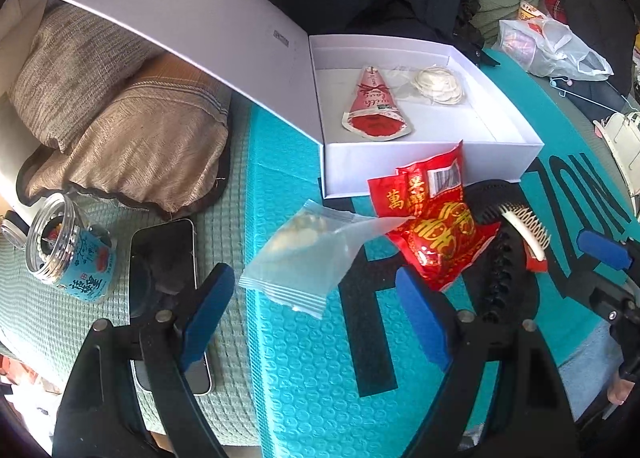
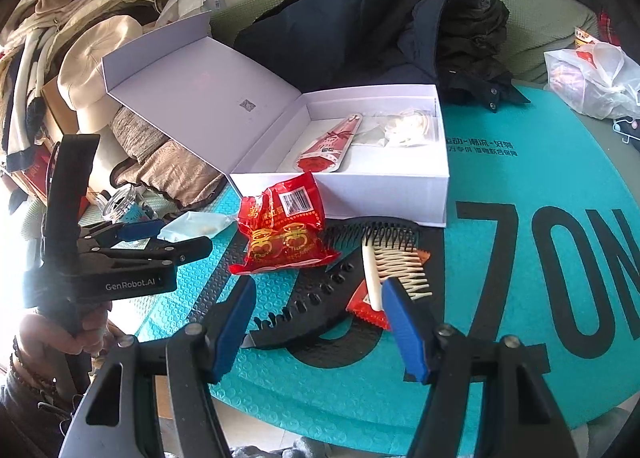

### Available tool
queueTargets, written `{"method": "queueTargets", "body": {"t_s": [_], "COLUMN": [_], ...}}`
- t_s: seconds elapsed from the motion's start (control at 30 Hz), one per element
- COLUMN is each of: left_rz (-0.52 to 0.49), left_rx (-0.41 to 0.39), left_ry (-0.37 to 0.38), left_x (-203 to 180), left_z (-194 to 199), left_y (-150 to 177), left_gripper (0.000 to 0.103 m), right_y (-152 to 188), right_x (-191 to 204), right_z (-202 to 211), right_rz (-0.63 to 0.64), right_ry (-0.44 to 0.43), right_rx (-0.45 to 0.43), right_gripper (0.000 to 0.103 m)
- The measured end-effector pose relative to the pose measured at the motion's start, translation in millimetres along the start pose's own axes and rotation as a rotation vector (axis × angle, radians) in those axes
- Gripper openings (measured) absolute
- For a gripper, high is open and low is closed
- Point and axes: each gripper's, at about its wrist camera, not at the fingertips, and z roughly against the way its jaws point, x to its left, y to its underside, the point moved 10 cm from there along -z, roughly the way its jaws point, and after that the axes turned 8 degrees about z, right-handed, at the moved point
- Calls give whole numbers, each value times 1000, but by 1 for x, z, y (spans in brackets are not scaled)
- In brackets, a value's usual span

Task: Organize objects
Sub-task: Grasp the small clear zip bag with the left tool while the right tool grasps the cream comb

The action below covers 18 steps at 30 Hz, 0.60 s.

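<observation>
- Here the left gripper (image 1: 316,294) is spread wide and holds nothing, hovering over the clear packet (image 1: 308,254) on the teal mat (image 1: 304,378).
- The right gripper (image 2: 320,322) is likewise wide and empty above the black comb (image 2: 320,298) and white comb (image 2: 396,270).
- The red packet (image 2: 284,234) touches the front wall of the white box (image 2: 360,194), whose lid stands open to the left; bare floor remains inside beside the pink pouch (image 1: 372,106).
- Only the left view shows the phone (image 1: 164,266) and jar (image 1: 76,254); only the right view shows the clothes pile (image 2: 80,18).
</observation>
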Motion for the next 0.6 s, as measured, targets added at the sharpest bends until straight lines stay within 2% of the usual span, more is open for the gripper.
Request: {"method": "queueTargets", "body": {"t_s": [0.07,0.2,0.37,0.43,0.53,0.6], "left_rz": [9,-33,-170,-212,-242,-248], "left_rx": [8,-8,-29,-46,-36,-31], "left_ry": [8,77,9,10,31,33], "left_x": [5,4,5,0,-10,-15], "left_z": [-8,-22,-41,-44,-49,-54], "left_y": [-1,-8,-15,-15,-12,-9], "left_gripper": [82,82,82,78,64,49], "right_y": [2,6,4,3,3,4], "right_x": [-3,-11,-16,-19,-26,-31], "right_z": [-5,-13,-18,-19,-22,-25], "right_rz": [-9,-39,-56,-60,-78,-86], "right_ry": [4,10,8,18,21,31], "right_rx": [16,36,40,39,45,53], "right_gripper": [66,66,66,66,66,66]}}
